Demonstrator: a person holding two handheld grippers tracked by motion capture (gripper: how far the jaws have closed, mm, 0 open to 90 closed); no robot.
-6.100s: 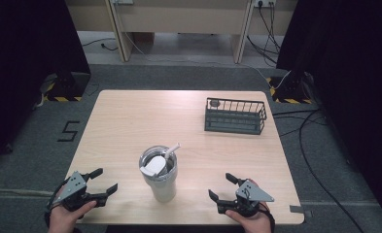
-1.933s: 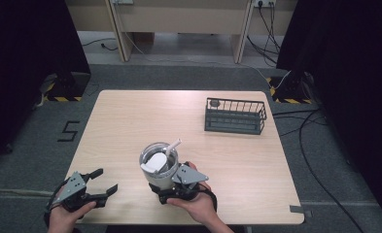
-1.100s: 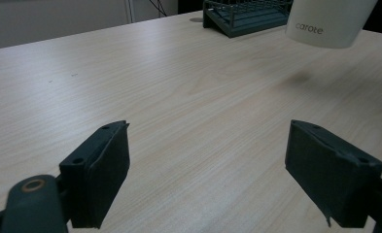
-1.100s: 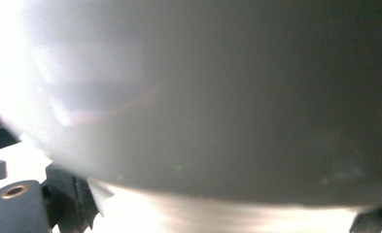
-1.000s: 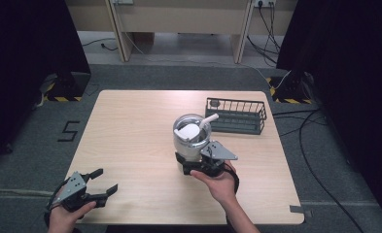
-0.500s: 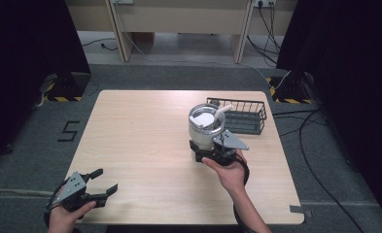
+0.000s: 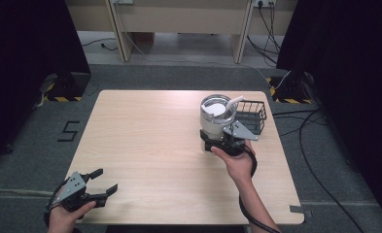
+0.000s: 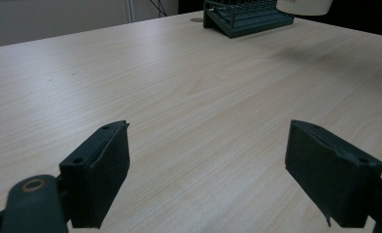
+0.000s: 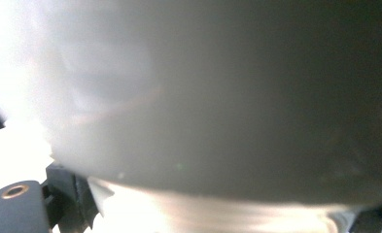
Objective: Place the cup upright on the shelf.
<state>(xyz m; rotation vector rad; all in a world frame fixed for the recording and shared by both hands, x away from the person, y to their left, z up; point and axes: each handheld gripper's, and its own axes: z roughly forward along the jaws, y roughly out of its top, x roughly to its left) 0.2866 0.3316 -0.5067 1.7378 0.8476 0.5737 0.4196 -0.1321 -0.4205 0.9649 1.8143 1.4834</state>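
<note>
A white tumbler [image 7: 217,119] with a metal rim and a white utensil handle sticking out is held above the table, just left of the dark wire basket [image 7: 252,115]. My right gripper [image 7: 222,141] is shut on the tumbler's lower body, and the tumbler's pale side [image 9: 203,97] looms close in the right gripper view. My left gripper [image 7: 101,184] rests at the table's front left corner, open, with nothing between its jaws; the left gripper view shows its fingers [image 8: 98,177] wide apart over bare wood, and the basket [image 8: 247,17] far off.
The light wooden table [image 7: 149,141] has the basket at its back right. Cables trail on the floor to the right. The tumbler's shadow falls on the wood near the basket.
My right gripper went to the tumbler at the front middle, shut on it, lifted it and carried it toward the back right, up to the basket. The left gripper stayed put.
</note>
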